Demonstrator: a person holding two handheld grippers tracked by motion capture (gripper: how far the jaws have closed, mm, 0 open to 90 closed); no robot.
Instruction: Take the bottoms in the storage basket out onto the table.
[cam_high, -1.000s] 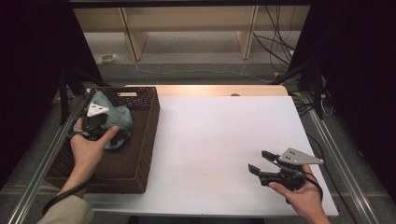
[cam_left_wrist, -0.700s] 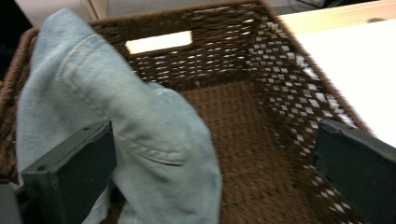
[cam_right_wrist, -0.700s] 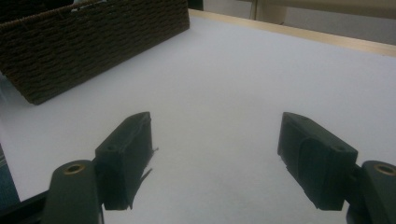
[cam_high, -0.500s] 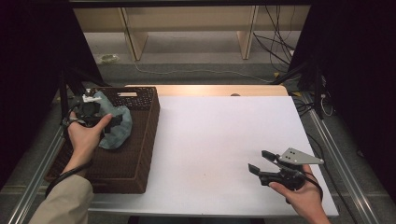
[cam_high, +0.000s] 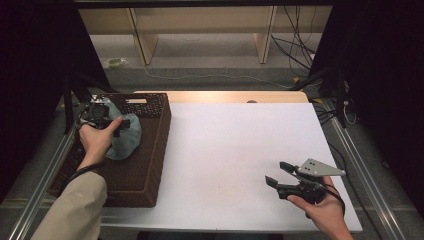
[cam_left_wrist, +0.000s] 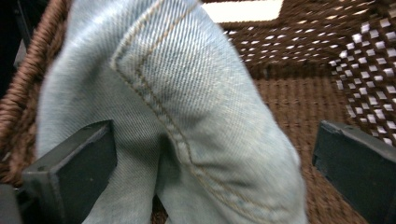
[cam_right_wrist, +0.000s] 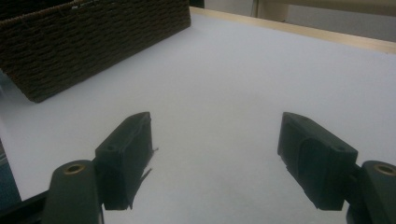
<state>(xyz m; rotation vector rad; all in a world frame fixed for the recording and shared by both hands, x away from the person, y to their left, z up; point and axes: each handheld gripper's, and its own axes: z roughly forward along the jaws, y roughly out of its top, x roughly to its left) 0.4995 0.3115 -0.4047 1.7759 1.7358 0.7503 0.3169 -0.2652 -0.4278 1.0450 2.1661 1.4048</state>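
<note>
White bench (cam_high: 235, 145) carries a brown basket (cam_high: 150, 150) with denim cloth (cam_left_wrist: 187, 116) inside. Left hand-held gripper (cam_left_wrist: 210, 154) stands wide around it, not yet closed; right hand-held gripper (cam_right_wrist: 219, 158) waits open, empty.

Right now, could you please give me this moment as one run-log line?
left gripper: open astride denim garment | wicker basket: holds garment | right gripper: open, idle over white table
</note>
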